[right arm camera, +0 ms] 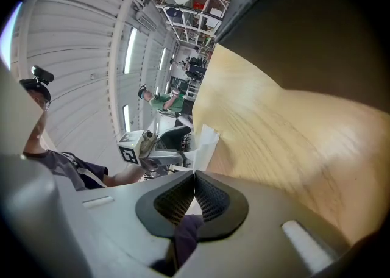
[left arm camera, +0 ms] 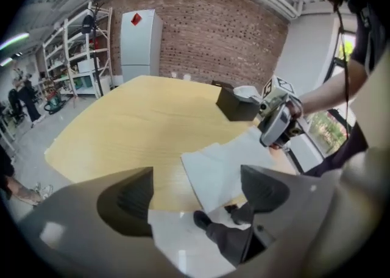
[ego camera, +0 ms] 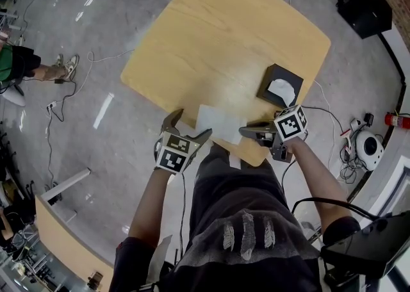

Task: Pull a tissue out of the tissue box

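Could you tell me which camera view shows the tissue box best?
The head view: the tissue box sits in full on the table, a tissue poking from its top. The left gripper view shows its side, small and distant. The right gripper view shows only a close dark bulk, probably it.

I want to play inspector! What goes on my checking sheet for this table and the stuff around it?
Surface: wooden table, bare except for the job's things.
Job's things: black tissue box near the table's right edge, a tissue poking out on top; one pulled tissue lying flat at the near edge.
Clutter: nothing seen on the table.
Grippers: left gripper open, nothing between its jaws; right gripper shut, beside the flat tissue; whether it pinches that tissue cannot be told.
Cables: loose cables on the floor.
Surroundings: grey floor, red fire extinguisher, another person at the left.
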`<action>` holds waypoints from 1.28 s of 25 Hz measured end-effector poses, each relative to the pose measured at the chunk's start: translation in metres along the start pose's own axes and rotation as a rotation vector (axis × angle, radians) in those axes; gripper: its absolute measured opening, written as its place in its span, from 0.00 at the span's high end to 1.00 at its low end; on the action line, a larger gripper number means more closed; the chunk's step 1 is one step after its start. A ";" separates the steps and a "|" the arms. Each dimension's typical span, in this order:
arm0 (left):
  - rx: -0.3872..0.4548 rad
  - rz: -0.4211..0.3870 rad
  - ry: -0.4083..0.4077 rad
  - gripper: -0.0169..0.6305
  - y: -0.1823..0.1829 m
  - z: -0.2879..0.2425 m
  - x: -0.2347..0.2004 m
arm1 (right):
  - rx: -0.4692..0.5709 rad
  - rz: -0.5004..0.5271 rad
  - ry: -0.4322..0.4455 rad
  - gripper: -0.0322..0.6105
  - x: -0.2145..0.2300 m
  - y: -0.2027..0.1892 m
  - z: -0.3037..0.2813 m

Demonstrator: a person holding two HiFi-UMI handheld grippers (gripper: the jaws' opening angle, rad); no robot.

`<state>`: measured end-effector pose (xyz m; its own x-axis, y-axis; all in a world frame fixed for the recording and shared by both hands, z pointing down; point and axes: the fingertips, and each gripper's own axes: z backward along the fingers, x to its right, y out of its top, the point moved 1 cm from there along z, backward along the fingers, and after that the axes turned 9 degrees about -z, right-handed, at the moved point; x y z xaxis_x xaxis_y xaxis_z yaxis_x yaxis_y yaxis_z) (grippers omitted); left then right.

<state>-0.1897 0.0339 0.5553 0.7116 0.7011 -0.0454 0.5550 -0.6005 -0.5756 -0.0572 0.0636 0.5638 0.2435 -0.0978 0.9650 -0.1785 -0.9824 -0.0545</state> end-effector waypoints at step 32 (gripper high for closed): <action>0.042 -0.479 0.044 0.74 0.032 -0.054 -0.020 | 0.150 -0.042 -0.147 0.92 0.002 0.027 0.015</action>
<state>-0.1630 -0.0203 0.5822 0.3983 0.8776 0.2668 0.8074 -0.1974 -0.5559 -0.0473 0.0349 0.5600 0.3863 -0.0680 0.9199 -0.0243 -0.9977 -0.0635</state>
